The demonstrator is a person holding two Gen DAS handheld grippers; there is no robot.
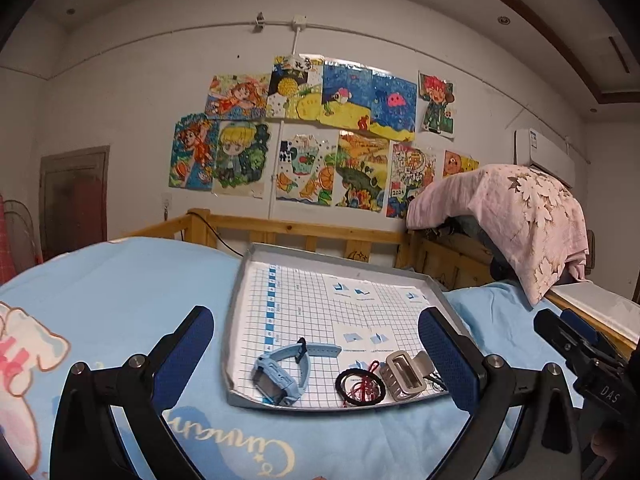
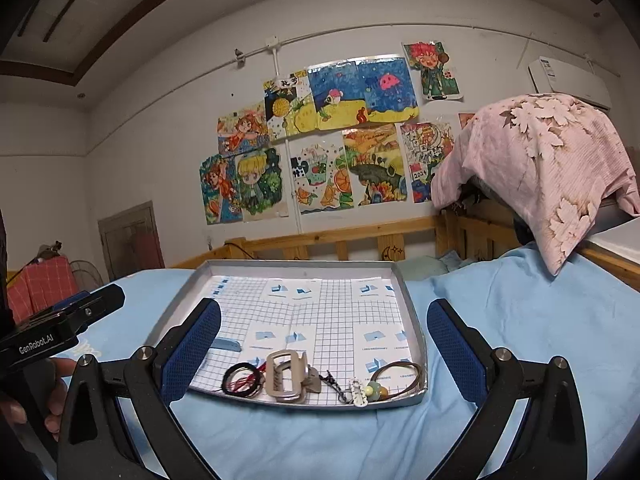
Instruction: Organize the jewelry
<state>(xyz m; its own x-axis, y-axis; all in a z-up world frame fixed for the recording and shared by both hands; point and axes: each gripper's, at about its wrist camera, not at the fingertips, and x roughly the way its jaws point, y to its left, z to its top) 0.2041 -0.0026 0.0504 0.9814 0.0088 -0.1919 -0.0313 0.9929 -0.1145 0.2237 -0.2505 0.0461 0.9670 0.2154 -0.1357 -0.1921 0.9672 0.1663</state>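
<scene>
Here's the bed (image 1: 120, 280), spread with a light blue sheet, and on it sits a shallow grey tray (image 1: 240, 304) lined with gridded paper, a wooden rail (image 2: 360, 236) behind it and a wall of bright drawings (image 1: 312, 132) beyond that; a pink floral cloth (image 2: 552, 168) is draped over something at the right. Both tools hang above the sheet at the tray's near edge, pointing almost level, only slightly down, across the tray toward the wall. The left gripper (image 1: 316, 354) has its blue-padded fingers (image 1: 188, 352) spread wide with nothing between the pads, the tray's near-left corner framed in the gap. The right gripper (image 2: 324, 344) is likewise spread wide and empty, and from its own view part of a hand (image 2: 56, 396) shows around the handle of the left tool. Now to the jewelry, all lying along the tray's near edge: a light blue watch (image 1: 280, 376) at the left, strap curled; just beside it a black cord bracelet (image 1: 360, 388) with red thread inside its loop; touching that, a beige hair claw clip (image 2: 286, 376); then a small dark clip (image 2: 330, 380), a white charm (image 2: 358, 392) with pale green and yellow beads (image 2: 376, 390), and a thin brown loop (image 2: 400, 376) at the right corner.
</scene>
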